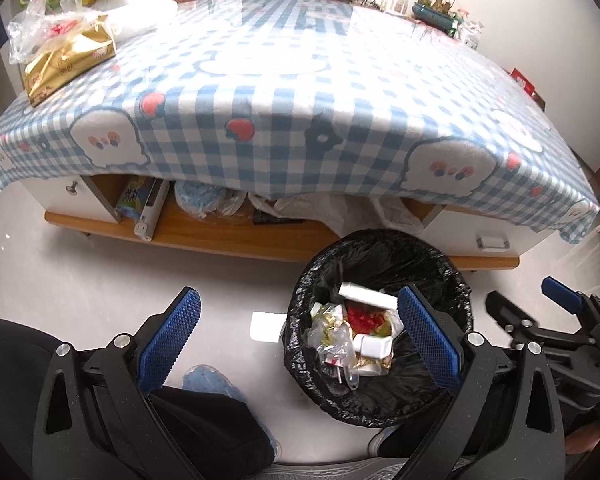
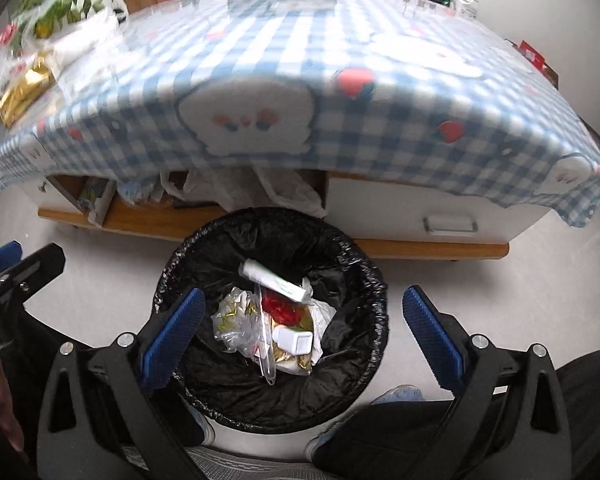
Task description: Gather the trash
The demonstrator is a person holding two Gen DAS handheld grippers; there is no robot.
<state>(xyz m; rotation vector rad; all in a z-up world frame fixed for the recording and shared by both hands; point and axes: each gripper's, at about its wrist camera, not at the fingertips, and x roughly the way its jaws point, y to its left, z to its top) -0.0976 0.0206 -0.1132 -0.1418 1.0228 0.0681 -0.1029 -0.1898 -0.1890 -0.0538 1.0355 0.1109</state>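
Observation:
A round bin lined with a black bag (image 1: 380,256) (image 2: 228,392) stands on the floor in front of the table. It holds mixed trash (image 1: 352,340) (image 2: 276,320): a white tube, clear plastic, red and gold wrappers, a small white bottle. My left gripper (image 1: 300,340) is open and empty above the bin's left rim. My right gripper (image 2: 304,332) is open and empty, its jaws wide apart over the bin. The right gripper also shows at the right edge of the left wrist view (image 1: 540,308).
A low table with a blue checked cloth (image 1: 284,92) (image 2: 380,128) stands behind the bin. A gold tissue pack (image 1: 68,60) and plastic bags (image 1: 40,20) lie at its far left. Bags and boxes fill the shelf underneath (image 1: 204,204). My legs and shoes are below the grippers.

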